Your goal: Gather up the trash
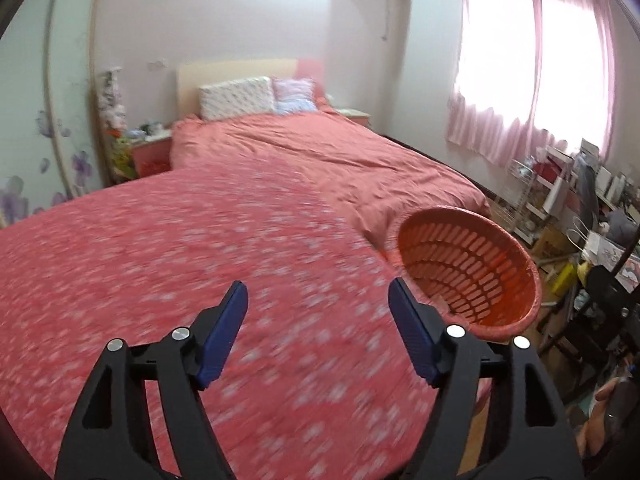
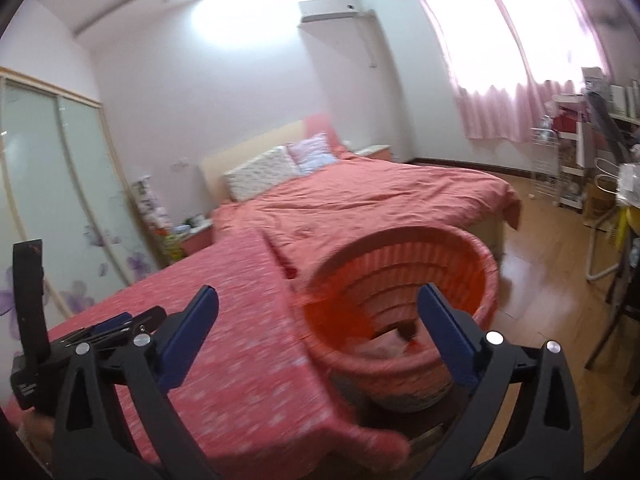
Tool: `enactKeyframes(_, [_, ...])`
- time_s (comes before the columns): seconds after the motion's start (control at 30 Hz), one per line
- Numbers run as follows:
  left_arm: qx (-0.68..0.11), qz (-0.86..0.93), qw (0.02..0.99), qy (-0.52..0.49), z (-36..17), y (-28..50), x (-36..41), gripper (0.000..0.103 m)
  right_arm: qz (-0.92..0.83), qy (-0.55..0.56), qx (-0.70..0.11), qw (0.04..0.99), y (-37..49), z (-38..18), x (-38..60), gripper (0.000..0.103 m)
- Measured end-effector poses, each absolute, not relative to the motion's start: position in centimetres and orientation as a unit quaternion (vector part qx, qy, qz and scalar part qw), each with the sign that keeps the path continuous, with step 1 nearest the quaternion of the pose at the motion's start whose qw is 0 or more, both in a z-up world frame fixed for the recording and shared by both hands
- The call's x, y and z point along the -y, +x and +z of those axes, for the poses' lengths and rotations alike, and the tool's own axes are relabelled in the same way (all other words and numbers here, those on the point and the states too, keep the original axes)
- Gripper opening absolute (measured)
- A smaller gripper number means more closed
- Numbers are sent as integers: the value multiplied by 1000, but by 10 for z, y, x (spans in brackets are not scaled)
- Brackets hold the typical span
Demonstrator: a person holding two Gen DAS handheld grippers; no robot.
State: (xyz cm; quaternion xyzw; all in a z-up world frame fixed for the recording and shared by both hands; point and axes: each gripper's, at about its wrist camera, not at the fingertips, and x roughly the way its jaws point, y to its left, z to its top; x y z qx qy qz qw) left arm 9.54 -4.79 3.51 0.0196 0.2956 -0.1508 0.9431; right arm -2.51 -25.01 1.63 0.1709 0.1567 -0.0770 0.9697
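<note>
A bedroom with a red-covered bed [image 1: 280, 184]. Both tools, left tool [image 1: 318, 334] and right tool [image 2: 320, 340], are released, nothing between their blue pads. The orange basket [image 2: 486, 264] beside the bed holds crumpled trash [image 2: 386, 346].

Basket [image 2: 400, 280] beside bed [image 2: 360, 200] (trash [image 2: 384, 346] inside)

Right gripper [image 2: 318, 306] jaws wide apart, empty, above orange basket [image 2: 486, 276], trash [image 2: 384, 346] inside, beside bed [image 2: 360, 200]

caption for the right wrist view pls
Open right gripper over an orange basket of trash beside the bed.
</note>
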Motion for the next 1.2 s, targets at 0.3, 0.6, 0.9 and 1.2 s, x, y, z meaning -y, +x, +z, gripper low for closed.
enactKeyframes(0.3, [-248, -65, 967, 0, 43, 29, -8, 94, -133, 129, -178, 966, -72, 26, 192, 99])
enactKeyframes(0.6, [-234, -27, 972, 0, 35, -8, -18, 100, -218, 55, -184, 957, -94, 31, 158, 99])
enactKeyframes(0.9, [-247, -15, 969, -8, 21, -24, -22, 100, -244, 31, -194, 950, -100, 29, 147, 99])
enactKeyframes(1.2, [-255, -2, 967, -12, 17, -29, -24, 100, -262, 34, -208, 942, -96, 22, 149, 99])
